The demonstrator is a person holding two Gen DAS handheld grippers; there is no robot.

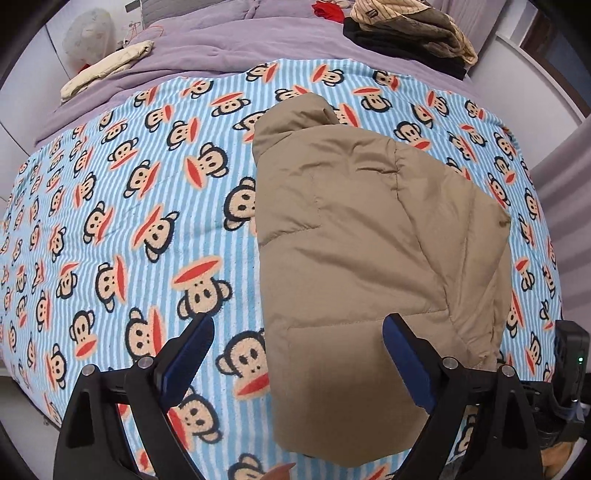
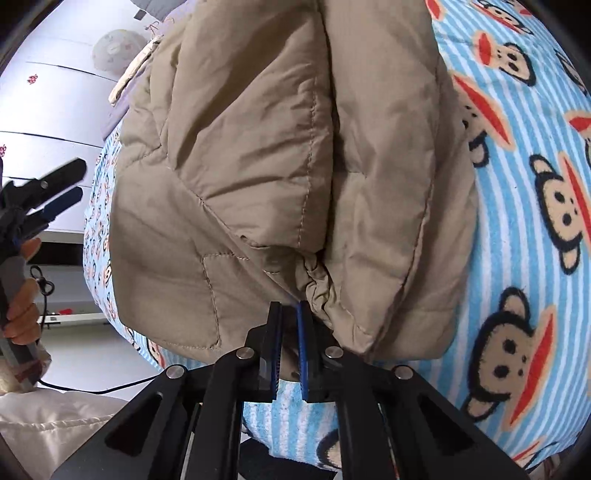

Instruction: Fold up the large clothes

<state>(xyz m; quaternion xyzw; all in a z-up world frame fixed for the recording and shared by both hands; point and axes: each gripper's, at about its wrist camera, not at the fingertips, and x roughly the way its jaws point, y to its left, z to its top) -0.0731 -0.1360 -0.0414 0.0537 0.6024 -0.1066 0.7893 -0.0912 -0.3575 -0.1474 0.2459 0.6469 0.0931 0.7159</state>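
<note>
A tan quilted jacket, folded into a compact padded bundle, is laid on a blue-and-white striped blanket printed with cartoon monkey faces, right of the blanket's middle in the left wrist view. In that view the left gripper is held above the jacket's near left edge with its jaws spread wide and nothing between the blue pads; one finger is seen over the blanket, the other over the jacket. Only this view shows the far side of the bed: a lilac quilt, a cream garment at its left edge, and a pile of dark and striped clothes at the far right corner. A broad stretch of bare blanket is left open to the jacket's left; a narrower strip is left to its right. The right wrist view (much closer) shows what the other does not: the right gripper is drawn nearly closed at the jacket's near hem, beside a gathered elastic cuff; whether fabric is actually pinched cannot be told. At the left edge of this view the left gripper is seen from the side, grasped by a hand, with white cabinet fronts behind. A small label on the striped clothing is too small to read.
</note>
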